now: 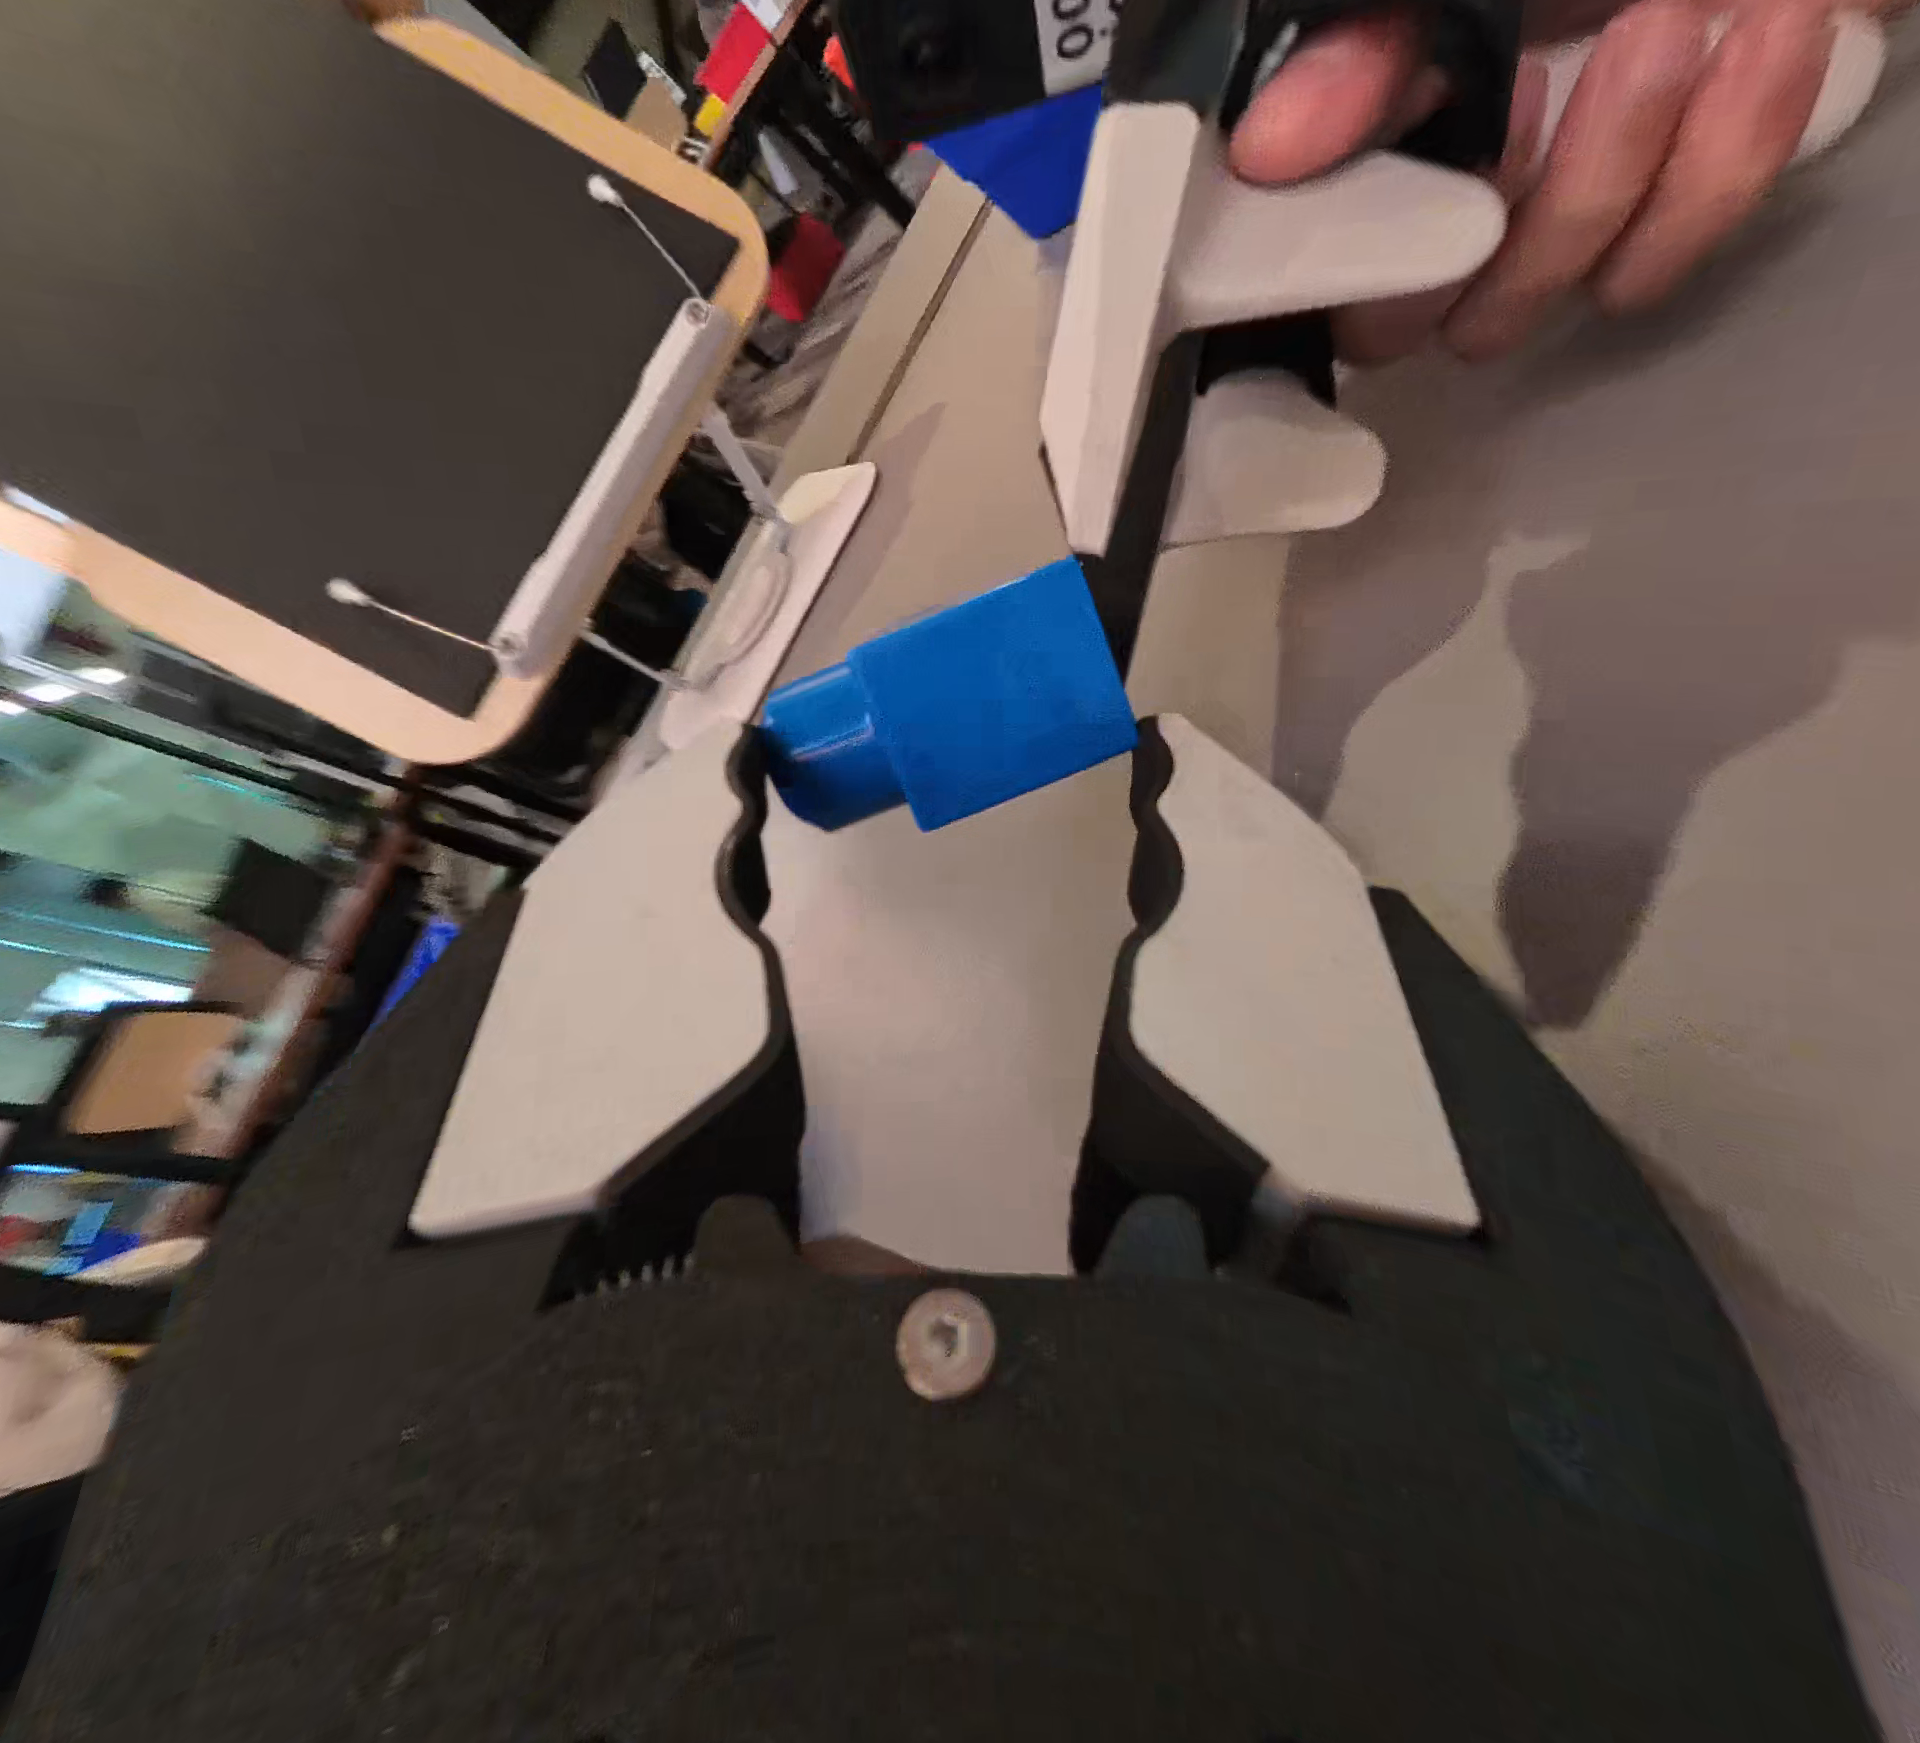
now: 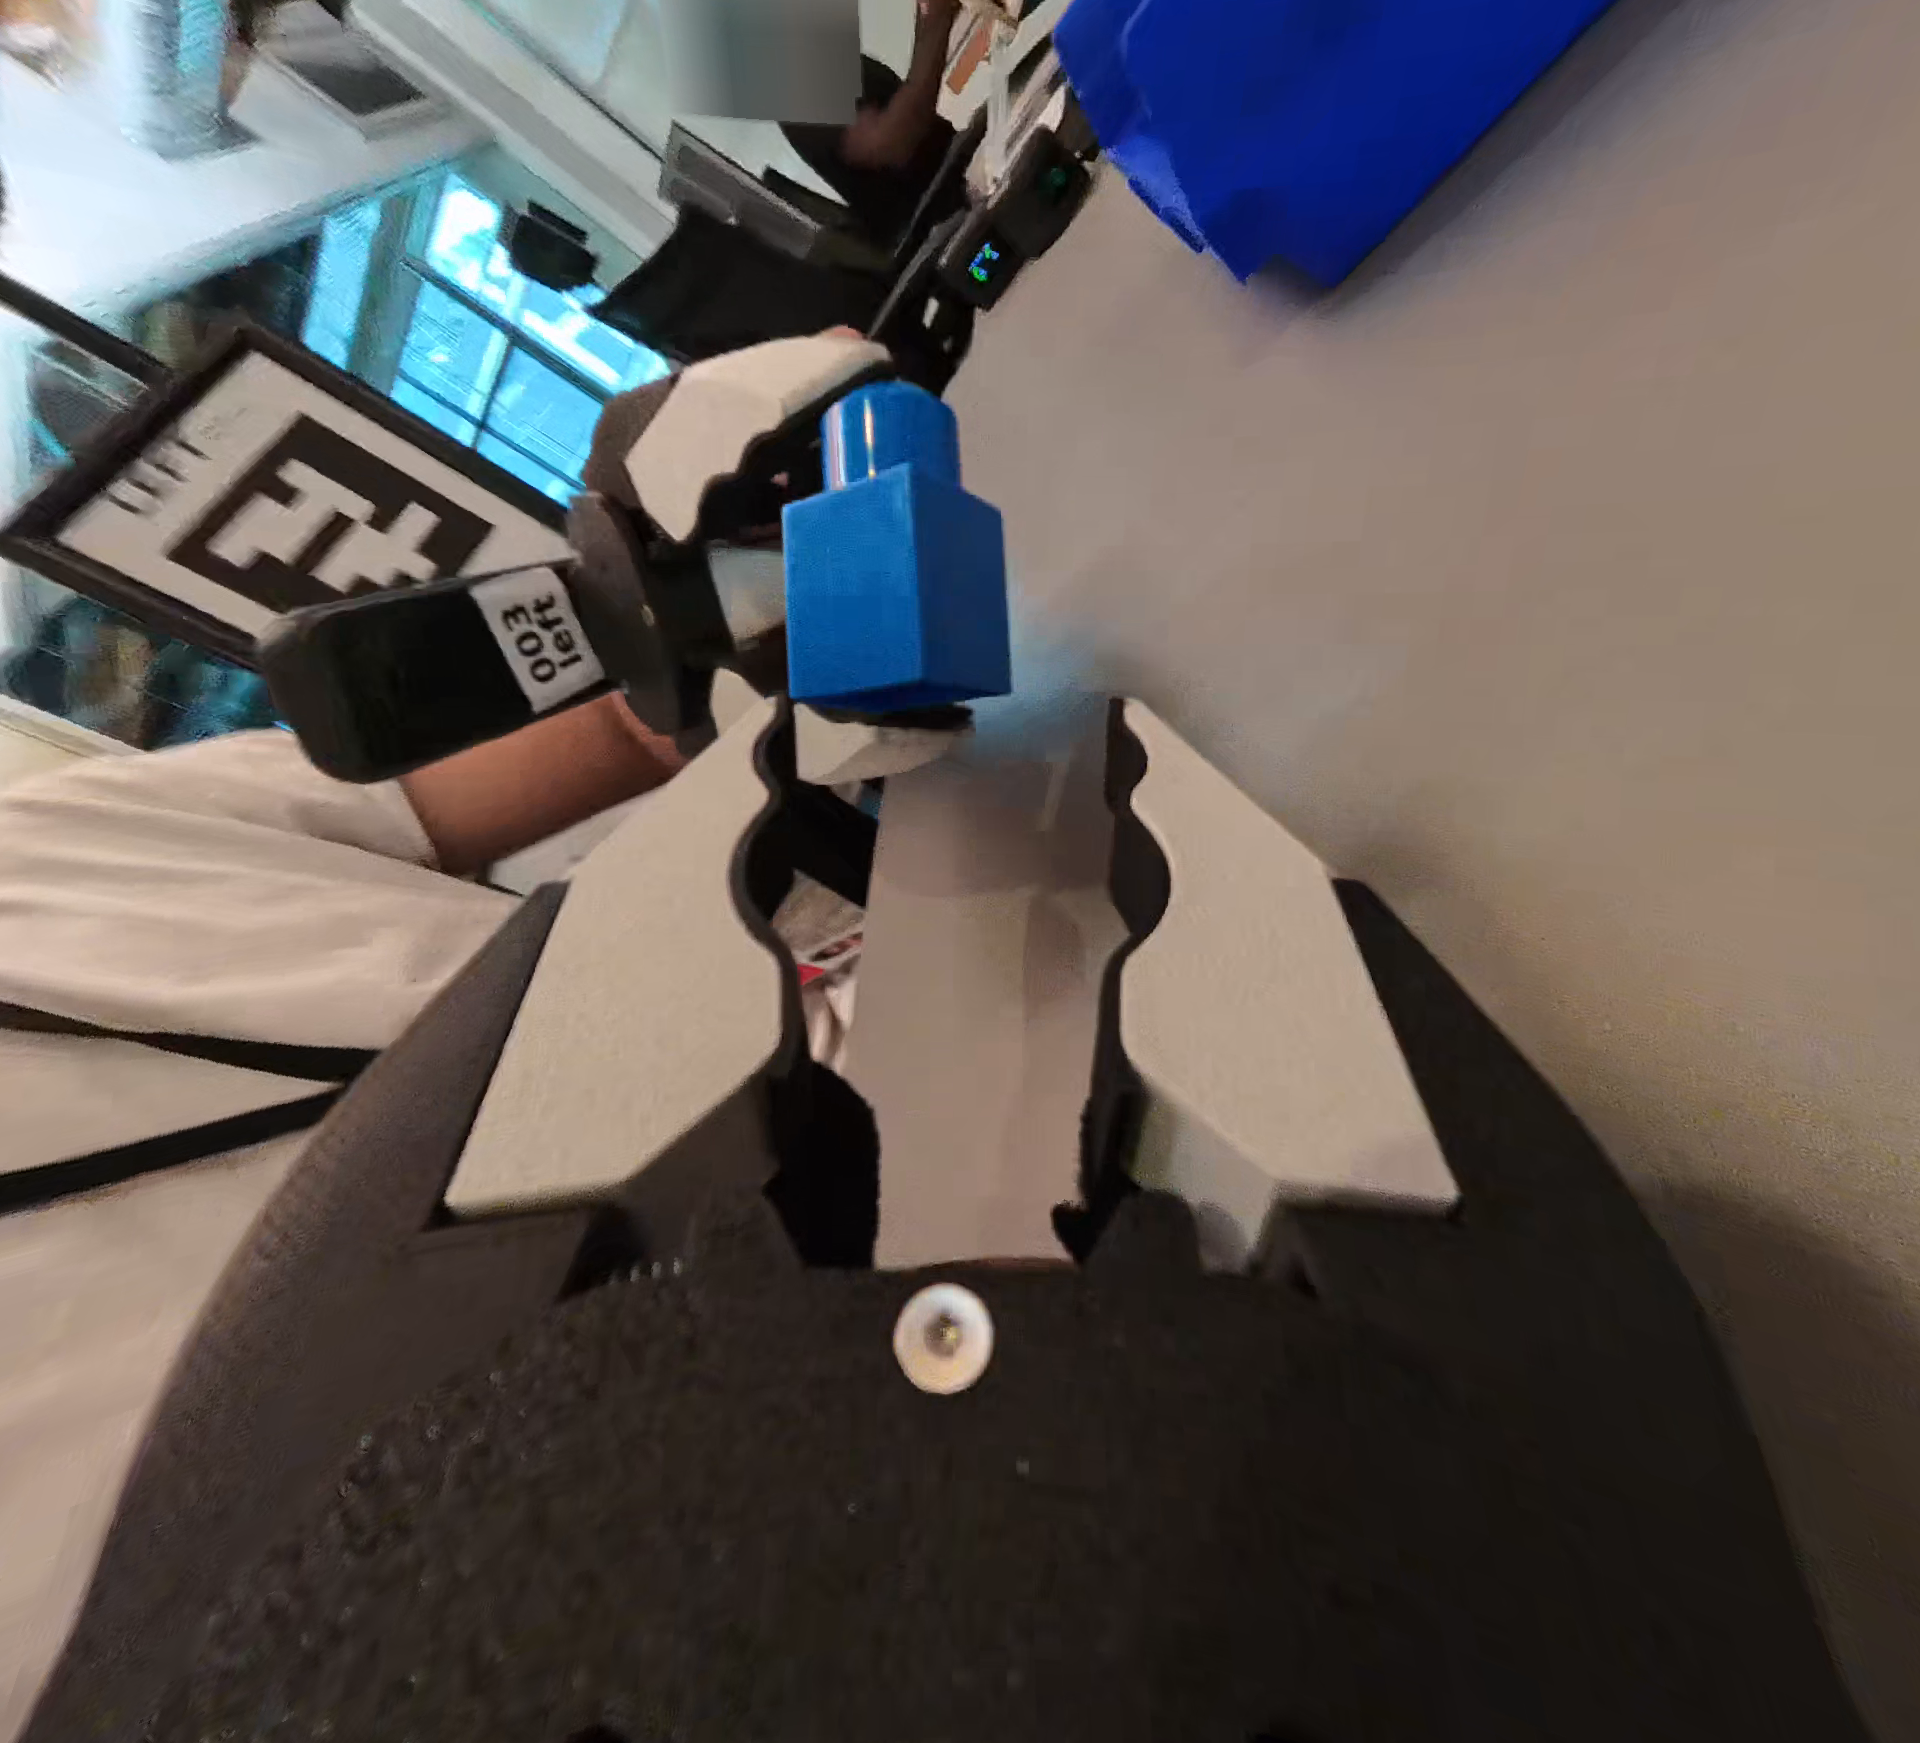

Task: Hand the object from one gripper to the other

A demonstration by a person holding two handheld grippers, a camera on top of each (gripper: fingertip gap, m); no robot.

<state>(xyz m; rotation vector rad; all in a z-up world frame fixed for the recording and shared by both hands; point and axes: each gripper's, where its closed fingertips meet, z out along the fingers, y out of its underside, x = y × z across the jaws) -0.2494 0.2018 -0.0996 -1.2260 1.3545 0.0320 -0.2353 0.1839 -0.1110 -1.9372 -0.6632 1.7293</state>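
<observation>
The left tool (image 1: 945, 753) holds the blue block (image 1: 987, 706) lengthwise at its fingertips. The block's round peg end presses against one fingertip and its square base against the other, so the jaws stand fairly wide, as far apart as the block is long. The block is in the air above the grey tabletop (image 2: 1455, 654), touching nothing else that can be seen.

The right tool (image 2: 945, 717) is spread wide and holds nothing. Its tips are just short of the block's square end. In the left wrist view it comes in from the upper right, gripped by a hand (image 1: 1662, 83).

Two blue bins (image 2: 1403, 31) sit on the far part of the tabletop, well apart from the tools. Their insides face away, so I cannot tell what they hold.
</observation>
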